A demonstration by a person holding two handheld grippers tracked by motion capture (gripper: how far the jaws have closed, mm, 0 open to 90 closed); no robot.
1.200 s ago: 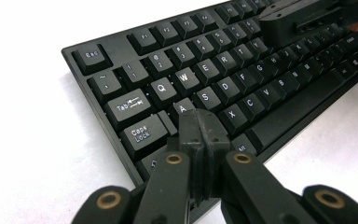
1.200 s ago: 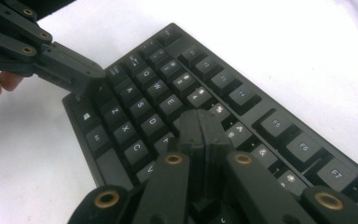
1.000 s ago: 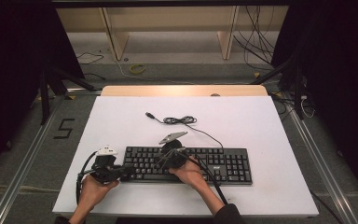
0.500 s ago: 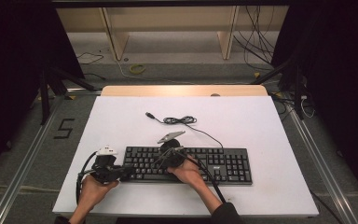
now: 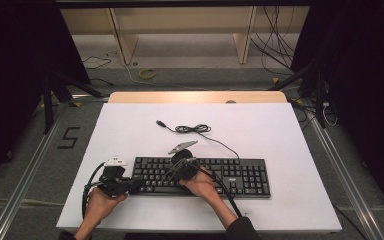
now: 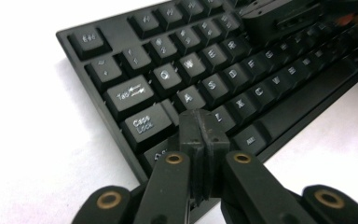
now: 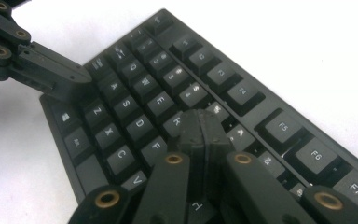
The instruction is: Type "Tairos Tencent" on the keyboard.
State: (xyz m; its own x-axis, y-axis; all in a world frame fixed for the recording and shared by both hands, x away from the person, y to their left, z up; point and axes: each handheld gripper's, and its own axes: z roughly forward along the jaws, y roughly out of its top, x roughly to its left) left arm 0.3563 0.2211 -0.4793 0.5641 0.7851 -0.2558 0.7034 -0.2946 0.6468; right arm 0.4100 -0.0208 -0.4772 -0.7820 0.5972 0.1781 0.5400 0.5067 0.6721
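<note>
Black full-size keyboard (image 5: 200, 176) with white legends and a numpad lies flat on the white desk (image 5: 280, 135), near its front edge; its cable (image 5: 192, 129) lies coiled behind it. Left gripper (image 6: 203, 132) fingers closed, empty, over the keyboard's left end by Caps Lock. Right gripper (image 7: 204, 135) fingers closed, empty, over the letter keys.

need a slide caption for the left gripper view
Closed left tongs poised over the lower-left keys of a black keyboard on a white table, right tongs farther along.
</note>
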